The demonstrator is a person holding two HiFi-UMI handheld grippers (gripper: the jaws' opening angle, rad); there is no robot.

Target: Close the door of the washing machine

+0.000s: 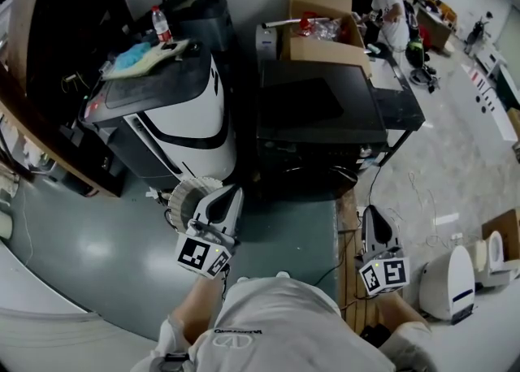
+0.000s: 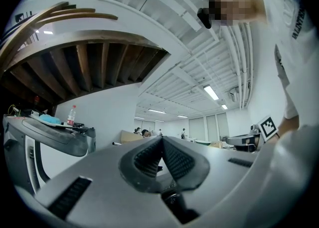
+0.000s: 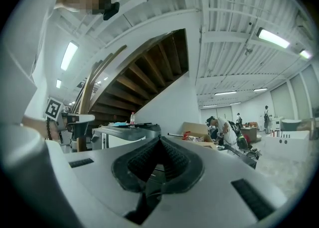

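Observation:
The washing machine (image 1: 183, 123) is a white and black unit with a dark grey top, standing left of centre in the head view. A water bottle (image 1: 161, 23) and a blue cloth (image 1: 134, 56) lie on that top. I cannot make out how its door stands. My left gripper (image 1: 230, 193) hovers just in front of the machine's lower front, shut and empty. My right gripper (image 1: 372, 213) hangs further right over the floor, also shut with nothing in it. In the left gripper view the machine's top (image 2: 50, 132) is at the left; in the right gripper view the machine (image 3: 127, 132) sits ahead.
A black table (image 1: 321, 114) stands right of the machine with an open cardboard box (image 1: 325, 25) behind it. A white ribbed round part (image 1: 188, 194) lies by my left gripper. Wooden stairs (image 1: 32, 78) rise at the left. A white appliance (image 1: 455, 281) stands on the floor at the right; people (image 1: 390, 5) work at the back.

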